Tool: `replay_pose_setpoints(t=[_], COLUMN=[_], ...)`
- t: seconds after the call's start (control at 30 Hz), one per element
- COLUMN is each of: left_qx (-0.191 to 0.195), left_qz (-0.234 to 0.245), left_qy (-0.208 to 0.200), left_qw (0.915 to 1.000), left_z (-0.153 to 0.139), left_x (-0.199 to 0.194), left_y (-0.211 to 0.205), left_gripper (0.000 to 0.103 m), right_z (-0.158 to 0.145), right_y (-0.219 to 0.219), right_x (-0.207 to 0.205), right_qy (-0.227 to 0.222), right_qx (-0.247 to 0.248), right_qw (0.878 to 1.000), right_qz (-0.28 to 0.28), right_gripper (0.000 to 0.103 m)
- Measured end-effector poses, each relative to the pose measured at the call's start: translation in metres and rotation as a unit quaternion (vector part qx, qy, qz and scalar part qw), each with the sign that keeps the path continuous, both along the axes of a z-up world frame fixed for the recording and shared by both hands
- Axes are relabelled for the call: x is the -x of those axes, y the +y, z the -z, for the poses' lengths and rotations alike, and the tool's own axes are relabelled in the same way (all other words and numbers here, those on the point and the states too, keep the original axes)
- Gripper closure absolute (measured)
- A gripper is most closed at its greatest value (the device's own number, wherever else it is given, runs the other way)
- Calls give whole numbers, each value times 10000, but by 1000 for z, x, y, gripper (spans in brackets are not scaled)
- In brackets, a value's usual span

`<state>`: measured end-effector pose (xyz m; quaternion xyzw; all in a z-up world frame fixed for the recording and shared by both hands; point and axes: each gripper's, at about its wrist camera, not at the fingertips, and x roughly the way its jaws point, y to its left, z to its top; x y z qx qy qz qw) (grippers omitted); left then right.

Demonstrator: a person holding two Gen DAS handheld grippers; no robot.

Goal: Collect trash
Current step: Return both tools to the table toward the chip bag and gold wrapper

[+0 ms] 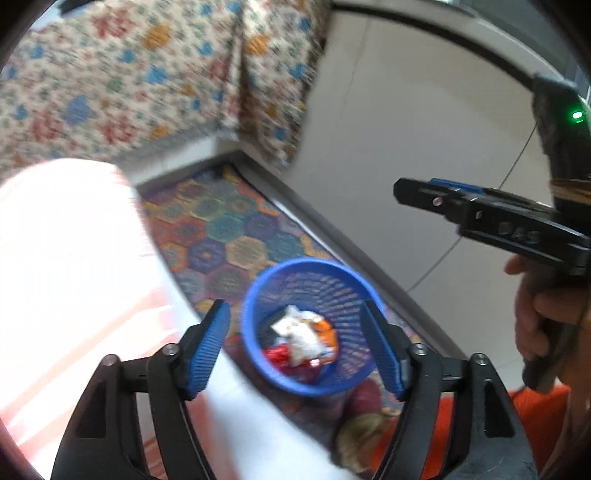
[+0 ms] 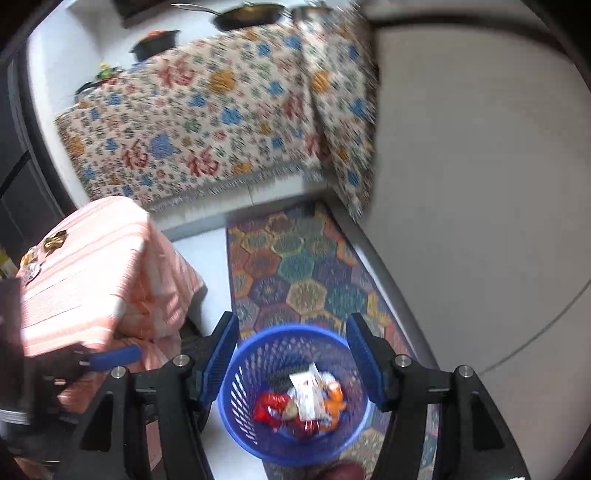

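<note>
Floor: pale grey tiles fill the right side of both views, with a dark curved joint line across them.
Rug: a runner of coloured hexagons lies along the floor from the centre of the right wrist view down to the bottom edge.
Patterned cloth: a cream fabric with red characters and blue and orange flowers drapes over furniture across the upper part of both views; blurred.
Cookware: a dark frying pan and a black bowl stand above the cloth at the top of the right wrist view.
Striped bench: a surface covered in pink-and-white striped cloth sits at the left; a few small wrappers lie on its far left part.
Bin: a blue mesh plastic basket stands on the rug at lower centre, seen from above.
Trash: crumpled wrappers, white, red and orange, lie in the bottom of the bin.
Left tongs: open wide, blue ribbed pads apart and empty, the bin framed between them below.
Right tongs: open, nothing between the pads, the bin seen below them; in the left wrist view their black body juts in from the right edge, a hand wrapped round the grip.
</note>
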<state>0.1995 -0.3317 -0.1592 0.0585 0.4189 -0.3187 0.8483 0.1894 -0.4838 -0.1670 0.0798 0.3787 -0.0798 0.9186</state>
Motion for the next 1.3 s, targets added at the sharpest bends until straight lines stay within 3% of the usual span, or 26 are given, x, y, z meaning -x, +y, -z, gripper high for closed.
replay_pose_setpoints(t=[0.17,0.23,0.33,0.47,0.57,0.63,0.83,1.03,1.3], left_qx=[-602,-921,-1091,-1082,-1040,-1023,-980,-950,-945], left_qz=[-660,-1063,-1566,-2128,-2476,-2654,-3013,-3093,-2388], left_qy=[-222,-171,-54,-45,66,73,115,128,80], left_qw=[9958,9899,9816,9711,9632,9587,9484,9461,9664], left_z=[2,12,22,21,24,30,32,35,35], left_x=[0,-7,-17,-28,-41,-45,-74,-118,-180], left_y=[85,125,182,246,288,304,349,375,369], left_gripper=[22,22,20,18,9,1,0,0,0], right_z=[-15,-16,-12,0,15,24,34,36,37], right_y=[78,120,184,253,293,308,346,357,361], right_x=[-13,-23,-36,-54,-70,-79,-96,-112,-119], right_qy=[-177,-138,-10,210,434,552,559,482,490], right_qx=[90,148,231,341,432,461,575,589,592], right_qw=[9966,9921,9813,9669,9581,9549,9521,9521,9519], right_qz=[-798,-1239,-1911,-2519,-2798,-2882,-2952,-2963,-2965], right_gripper=[41,41,41,41,41,41,32,30,29])
